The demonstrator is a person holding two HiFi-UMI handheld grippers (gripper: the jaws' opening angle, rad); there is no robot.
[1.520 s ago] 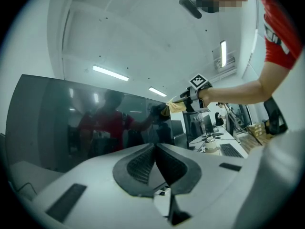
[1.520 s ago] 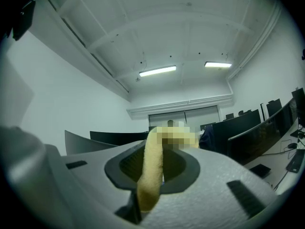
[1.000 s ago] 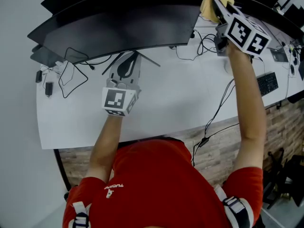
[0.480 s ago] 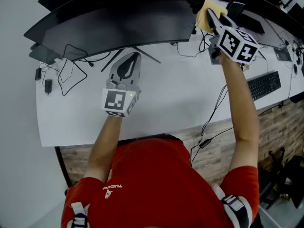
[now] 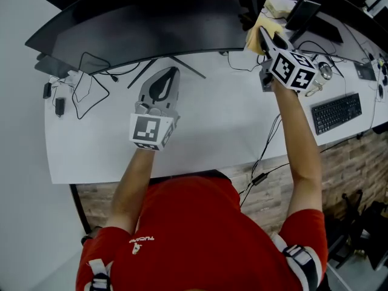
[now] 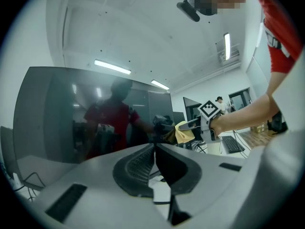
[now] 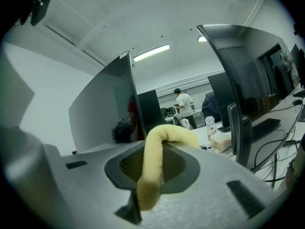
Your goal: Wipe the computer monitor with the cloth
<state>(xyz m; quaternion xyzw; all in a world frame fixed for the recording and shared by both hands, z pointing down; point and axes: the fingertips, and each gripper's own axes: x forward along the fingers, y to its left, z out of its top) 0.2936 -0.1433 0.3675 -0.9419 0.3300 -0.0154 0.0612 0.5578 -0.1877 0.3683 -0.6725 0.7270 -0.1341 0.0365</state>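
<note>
The right gripper (image 5: 262, 36) squeezes a soft, fuzzy yellow cloth (image 5: 254, 34) between its fingers (image 7: 182, 171) by the right end of the curved dark monitor (image 5: 151, 26), and the left gripper (image 5: 162, 83) is over the white bench (image 5: 212, 120), fingers closed together.

A long white desk (image 5: 224, 120) carries everything here. The curved monitor (image 5: 139, 29) stands near its far edge on thin black stand legs (image 5: 185, 68) that splay out across the bare top. Toward the left end, loops of black cable (image 5: 91, 83) lie beside two small black adapters (image 5: 59, 106), while another black cable (image 5: 270, 141) runs over the top to the near edge and drops over it. Further right a black keyboard (image 5: 336, 112) lies flat near the front edge — well apart from the monitor's legs.
</note>
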